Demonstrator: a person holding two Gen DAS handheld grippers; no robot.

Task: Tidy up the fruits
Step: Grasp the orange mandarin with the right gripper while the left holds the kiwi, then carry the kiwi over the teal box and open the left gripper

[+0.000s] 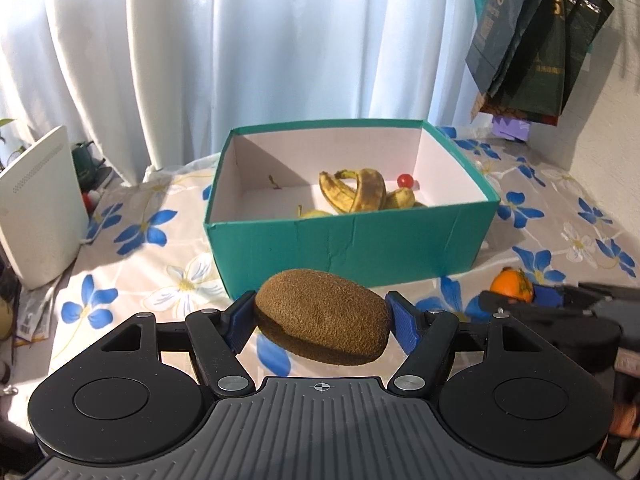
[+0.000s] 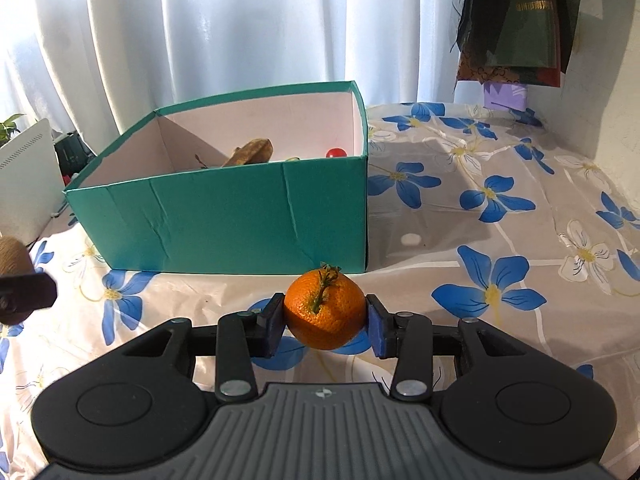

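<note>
While the teal box [image 1: 352, 240] sat open on the flower-print counter [image 1: 132, 264], it held banana peels [image 1: 360, 192], a small red fruit [image 1: 405, 180] toward its back wall, and something yellowish [image 1: 316, 213] half hidden behind the near wall (too little showed to name it). Just before that near wall, the left hand-held gripper [image 1: 322, 316] was clamped on a brown kiwi [image 1: 322, 316], blue pads pressing both ends, the fruit clear of the cloth. Beside it, the right hand-held gripper [image 2: 325, 316] was clenched on an orange [image 2: 325, 314] with its green stem up, also lifted, near the box's front corner. A white device [image 1: 38, 208] stood off the counter's left edge, white curtains [image 1: 240, 40] hung behind, and dark bags [image 1: 536, 40] dangled at the right. Only the box's near wall stood between each fruit and the interior.
</note>
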